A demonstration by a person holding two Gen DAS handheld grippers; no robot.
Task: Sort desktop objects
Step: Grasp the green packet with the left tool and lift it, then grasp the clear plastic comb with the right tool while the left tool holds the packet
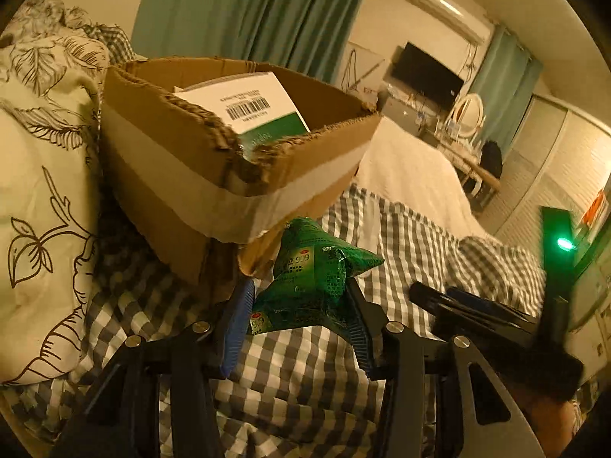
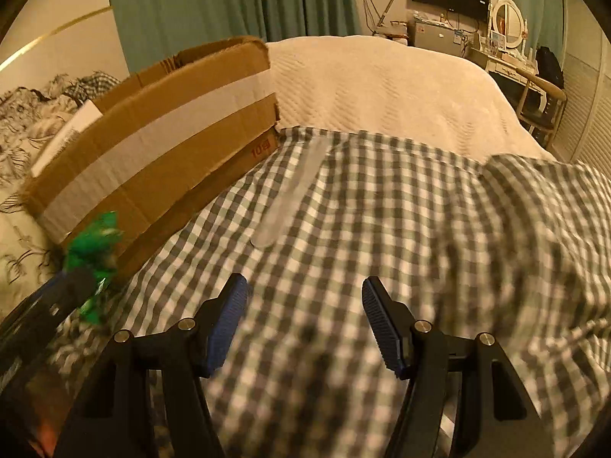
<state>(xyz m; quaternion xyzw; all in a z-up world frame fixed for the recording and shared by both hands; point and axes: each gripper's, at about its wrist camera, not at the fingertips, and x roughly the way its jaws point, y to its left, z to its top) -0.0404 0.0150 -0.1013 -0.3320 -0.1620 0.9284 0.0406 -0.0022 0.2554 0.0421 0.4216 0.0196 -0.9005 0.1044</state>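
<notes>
L gripper (image 1: 301,305) has its blue pads clamped on a green sachet pack (image 1: 313,286), crumpled, held above the checked sheet (image 1: 305,374) and just in front of the cardboard box's near corner. R gripper (image 2: 303,320) hangs over the same checked sheet w/ jaws wide apart, nothing between them. Ahead of it a clear flat strip (image 2: 288,206) lies on the sheet, near the box side. The cardboard box (image 1: 183,175) is open on top, white tape around it, w/ a white-green booklet (image 1: 248,110) inside. Behind: cream blanket (image 2: 382,87), teal curtain (image 1: 259,11), TV (image 1: 427,72).
</notes>
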